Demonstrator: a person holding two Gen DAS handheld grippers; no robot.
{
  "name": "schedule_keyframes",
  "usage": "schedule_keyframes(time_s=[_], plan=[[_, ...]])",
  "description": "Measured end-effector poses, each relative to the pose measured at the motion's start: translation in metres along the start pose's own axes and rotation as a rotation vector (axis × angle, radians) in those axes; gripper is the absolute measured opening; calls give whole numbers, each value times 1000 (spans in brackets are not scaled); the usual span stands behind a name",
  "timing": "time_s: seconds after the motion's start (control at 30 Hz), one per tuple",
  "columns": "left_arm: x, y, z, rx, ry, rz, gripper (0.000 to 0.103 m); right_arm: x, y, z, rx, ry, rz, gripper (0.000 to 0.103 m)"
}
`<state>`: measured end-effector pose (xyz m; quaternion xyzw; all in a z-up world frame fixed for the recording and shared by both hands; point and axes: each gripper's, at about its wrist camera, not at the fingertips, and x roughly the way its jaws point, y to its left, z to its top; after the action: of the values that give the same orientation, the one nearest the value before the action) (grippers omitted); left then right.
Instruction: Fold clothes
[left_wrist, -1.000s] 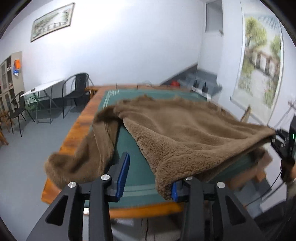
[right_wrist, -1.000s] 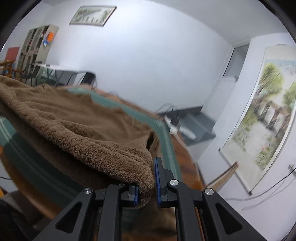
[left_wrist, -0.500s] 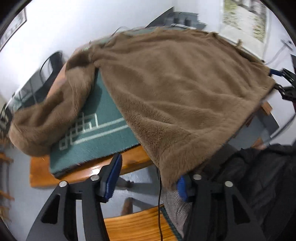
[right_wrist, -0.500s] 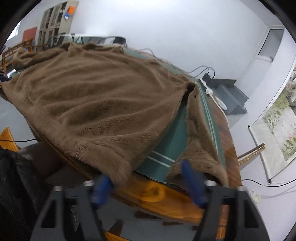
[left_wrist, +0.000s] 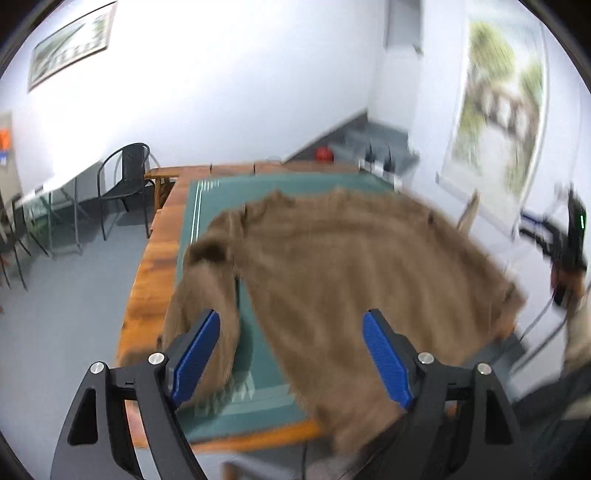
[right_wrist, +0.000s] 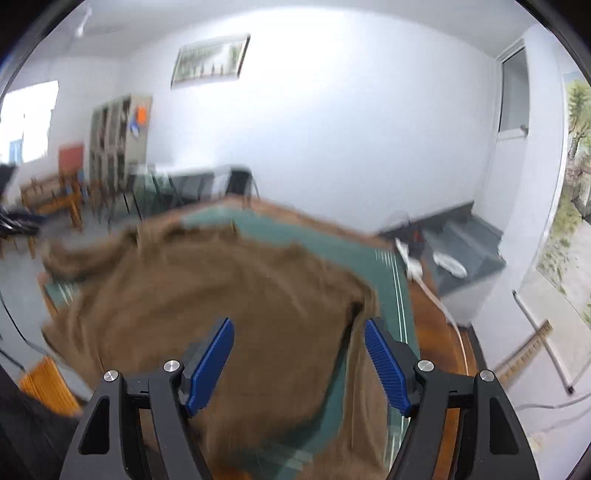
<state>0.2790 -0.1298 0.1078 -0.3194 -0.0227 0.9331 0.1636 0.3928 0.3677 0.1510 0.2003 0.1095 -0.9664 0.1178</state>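
Note:
A brown fleece garment lies spread over the green mat on the wooden table; its near hem hangs over the front edge and one sleeve runs down the left side. It also shows in the right wrist view, with a sleeve hanging at the right. My left gripper is open and empty above the near edge. My right gripper is open and empty above the garment; it also shows at the far right of the left wrist view. Both views are motion-blurred.
The wooden table rim frames the mat. Black chairs and a glass table stand at the back left. A grey cabinet with cables and a power strip is at the back right. A scroll painting hangs on the right wall.
Both grippers have let go of the garment hem and opened wide. The garment has dropped onto the table. Both grippers have lifted and tilted back up toward the room.

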Motion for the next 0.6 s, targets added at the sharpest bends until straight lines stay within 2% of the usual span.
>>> schedule_keyframes(time_s=[0.1, 0.23, 0.4, 0.47, 0.6], plan=[[16, -1, 33, -43, -9, -7, 85, -6, -16, 31, 65, -59, 21, 80], [42, -8, 76, -57, 14, -11, 85, 10, -33, 64, 102, -39, 41, 80], [73, -25, 128, 51, -21, 91, 89, 47, -49, 110, 87, -23, 22, 80], [103, -22, 148, 52, 22, 105, 90, 67, -53, 128, 73, -19, 17, 80], [188, -5, 160, 2, 185, 99, 90, 136, -54, 153, 57, 64, 60, 81]])
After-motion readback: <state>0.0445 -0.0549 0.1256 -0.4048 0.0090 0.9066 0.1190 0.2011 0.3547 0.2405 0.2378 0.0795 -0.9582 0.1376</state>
